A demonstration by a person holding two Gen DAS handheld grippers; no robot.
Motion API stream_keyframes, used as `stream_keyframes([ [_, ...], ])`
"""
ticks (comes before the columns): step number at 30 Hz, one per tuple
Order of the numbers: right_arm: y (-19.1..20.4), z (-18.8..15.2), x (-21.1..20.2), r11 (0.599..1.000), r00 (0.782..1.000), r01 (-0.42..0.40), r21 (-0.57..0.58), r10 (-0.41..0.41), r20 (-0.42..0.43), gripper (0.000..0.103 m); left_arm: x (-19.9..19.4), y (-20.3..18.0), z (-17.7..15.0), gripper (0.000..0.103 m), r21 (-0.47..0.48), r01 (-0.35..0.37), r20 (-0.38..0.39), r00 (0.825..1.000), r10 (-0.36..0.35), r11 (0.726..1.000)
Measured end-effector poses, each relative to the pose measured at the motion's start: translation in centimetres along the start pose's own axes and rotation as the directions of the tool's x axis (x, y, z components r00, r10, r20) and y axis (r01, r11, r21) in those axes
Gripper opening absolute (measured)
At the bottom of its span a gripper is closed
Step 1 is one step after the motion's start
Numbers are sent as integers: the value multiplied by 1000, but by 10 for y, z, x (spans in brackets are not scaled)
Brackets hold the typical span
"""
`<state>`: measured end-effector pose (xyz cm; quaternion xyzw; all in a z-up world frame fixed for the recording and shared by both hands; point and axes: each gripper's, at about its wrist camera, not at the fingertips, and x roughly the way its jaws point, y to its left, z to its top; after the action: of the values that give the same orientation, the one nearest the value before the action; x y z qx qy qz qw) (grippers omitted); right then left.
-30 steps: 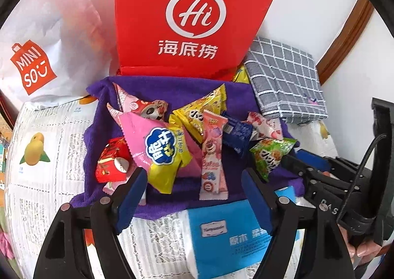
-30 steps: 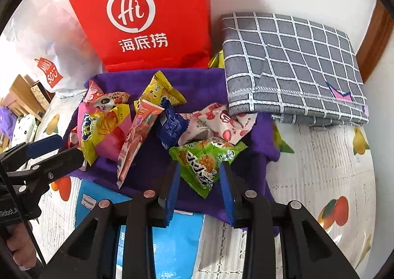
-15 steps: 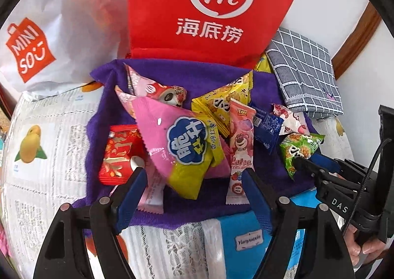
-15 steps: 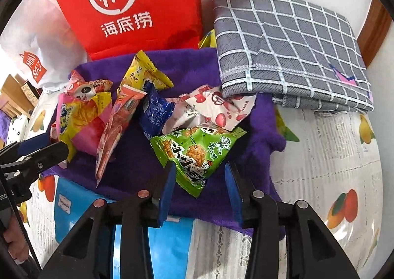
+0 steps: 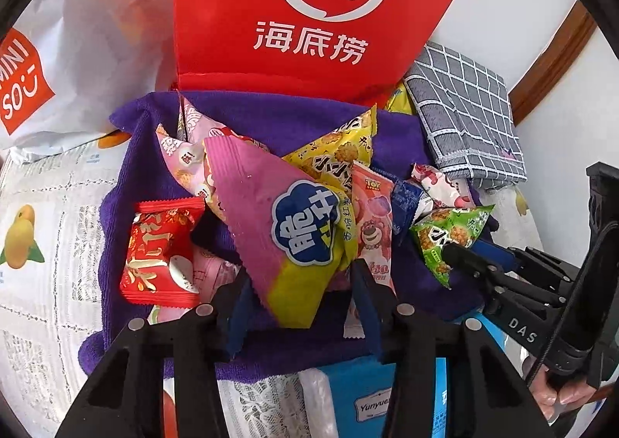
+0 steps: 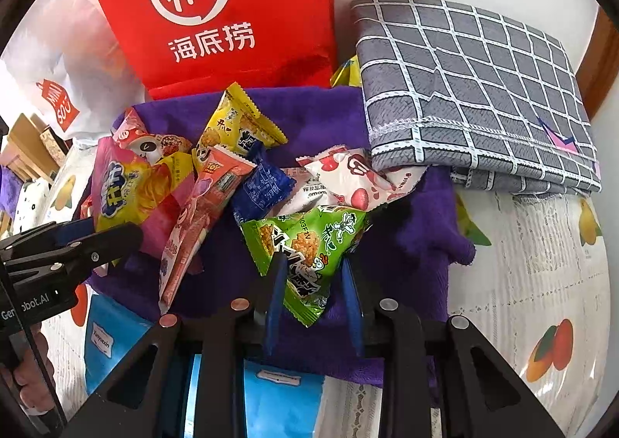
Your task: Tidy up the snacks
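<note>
On the purple towel (image 5: 271, 117) the snack packets lay heaped, below the red bag (image 5: 309, 12) at 12 o'clock. Both grippers pointed steeply down into the heap. The left gripper (image 5: 300, 298) had just been closing; its jaws stood either side of the lower corner of the pink-and-yellow packet (image 5: 271, 213), the pads apparently touching the film, though a firm clamp could not be confirmed. The right gripper (image 6: 313, 291) had likewise been closing and stood nearly together, pinched on the lower corner of the green packet (image 6: 305, 240). Judged by appearance, both packets were light, air-filled, crinkly and slippery. A sealed corner or crimped edge offered the safest hold; squeezing the puffed middle risked crushing the contents.
</note>
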<state>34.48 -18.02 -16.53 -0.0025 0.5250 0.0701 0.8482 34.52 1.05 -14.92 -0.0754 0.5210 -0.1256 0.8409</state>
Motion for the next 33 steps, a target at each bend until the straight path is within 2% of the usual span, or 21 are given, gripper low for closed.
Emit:
stream_keyframes([
  [8,-4,-4,-31,1000,999,-17,15,16,47,31,-23,-3,-4,52,-7,7,18,1000,-7,1000],
  [11,-3,-6,-47,1000,997,-13,15,12,71,31,-38,-9,-7,62,6,-2,41,999,2,1000],
  [13,-2,-8,-60,1000,996,-10,20,8,90,35,-48,-14,-10,67,16,-26,61,998,25,1000],
  [23,5,-34,-126,999,990,0,48,-7,143,39,-111,-40,-36,68,55,-57,143,989,49,997],
  [26,6,-48,-146,998,988,-8,63,-2,157,39,-132,-48,-47,72,67,-69,169,984,56,995],
  [28,6,-57,-160,997,986,-5,77,-8,165,44,-146,-53,-55,75,73,-73,190,980,58,995],
  [30,5,-67,-172,996,984,0,89,-16,177,63,-158,-56,-64,81,76,-80,205,977,63,994],
  [33,8,-84,-193,996,976,18,85,-36,215,70,-175,-61,-77,83,79,-93,228,971,73,992],
])
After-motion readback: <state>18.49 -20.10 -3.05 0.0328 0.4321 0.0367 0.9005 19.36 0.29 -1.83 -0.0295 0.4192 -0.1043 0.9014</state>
